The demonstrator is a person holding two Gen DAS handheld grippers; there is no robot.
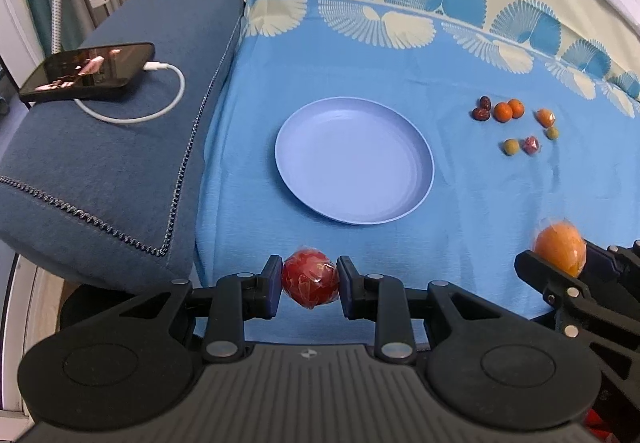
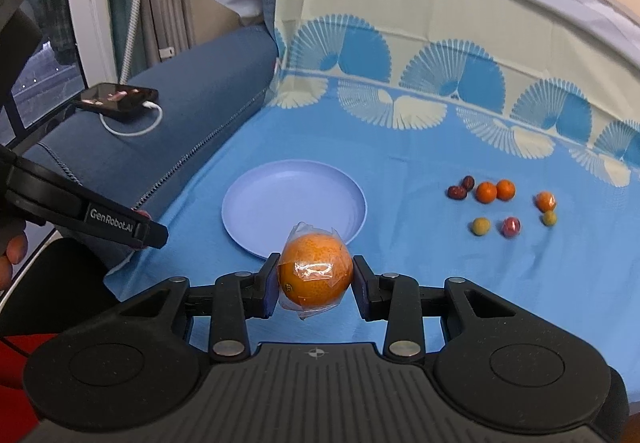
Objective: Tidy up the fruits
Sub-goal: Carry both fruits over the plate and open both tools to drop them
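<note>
My left gripper (image 1: 310, 285) is shut on a red fruit in clear wrap (image 1: 310, 281), held above the blue cloth just short of an empty light-blue plate (image 1: 354, 161). My right gripper (image 2: 316, 281) is shut on a wrapped orange (image 2: 315, 273), in front of the same plate (image 2: 294, 203). The orange also shows at the right edge of the left wrist view (image 1: 560, 245). The left gripper's finger (image 2: 100, 221) shows at the left of the right wrist view. Several small fruits lie right of the plate: oranges (image 1: 509, 110) (image 2: 495, 191), dark red dates (image 1: 482, 109), green ones (image 2: 481, 226).
A phone (image 1: 86, 71) on a white charging cable (image 1: 160, 99) lies on the dark blue cushion (image 1: 120, 163) to the left. The blue fan-patterned cloth (image 1: 440, 55) rises at the back. A window and radiator pipes (image 2: 132, 3) stand at the far left.
</note>
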